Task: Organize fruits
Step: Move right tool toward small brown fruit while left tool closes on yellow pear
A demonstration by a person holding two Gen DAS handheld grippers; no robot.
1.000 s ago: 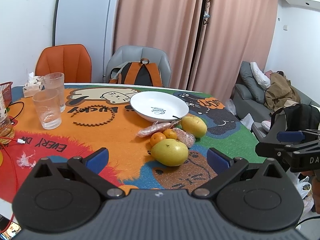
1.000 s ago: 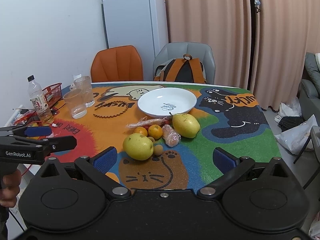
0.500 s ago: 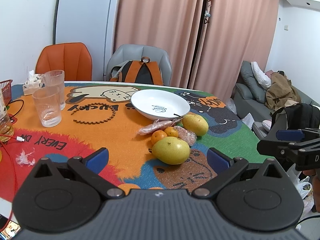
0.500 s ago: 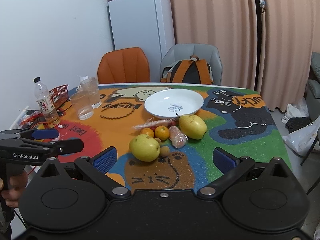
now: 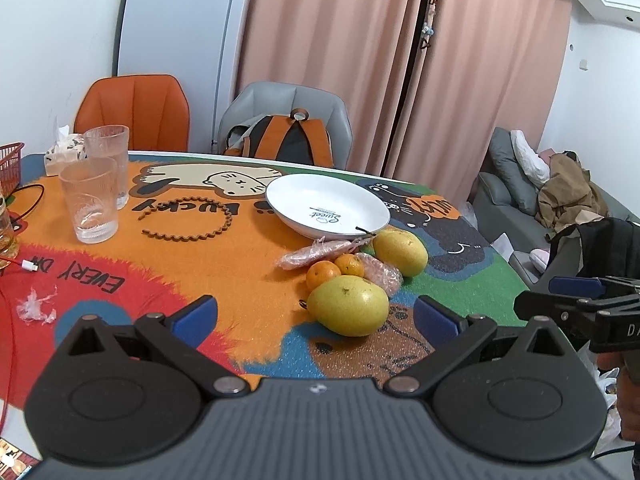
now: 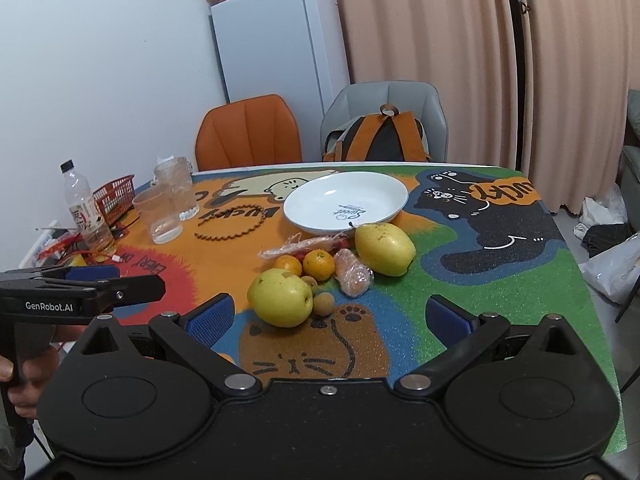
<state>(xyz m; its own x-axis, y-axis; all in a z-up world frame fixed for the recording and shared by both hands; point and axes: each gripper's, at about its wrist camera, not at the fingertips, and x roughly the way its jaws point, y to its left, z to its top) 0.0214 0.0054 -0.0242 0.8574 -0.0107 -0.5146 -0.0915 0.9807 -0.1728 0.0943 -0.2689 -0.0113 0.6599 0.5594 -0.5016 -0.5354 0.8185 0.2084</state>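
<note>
Both hand-held grippers hang over the near edge of the bench (image 6: 560,280), empty. The left hand-held gripper (image 5: 316,316) has its blue pads spread wide, and so has the right hand-held gripper (image 6: 328,318); neither touches any fruit.

The fruit lies in one cluster near the middle of the bench, toward the near edge. A big yellow fruit (image 6: 280,298) lies nearest, and a second one (image 6: 385,249) lies farther back, touching the rim of the white plate (image 6: 346,202). Between them sit two oranges (image 6: 319,265), side by side, and a wrapped fruit (image 6: 352,278) in clear film. Two small brown fruits (image 6: 323,303) lie just beside the nearest yellow one. A thin wrapped packet (image 6: 304,245) lies behind the oranges, against the plate. The plate holds nothing.

Toward the far left corner stand two glasses (image 6: 162,220), with a bottle (image 6: 86,212) and a red basket (image 6: 114,198) at the left edge.
</note>
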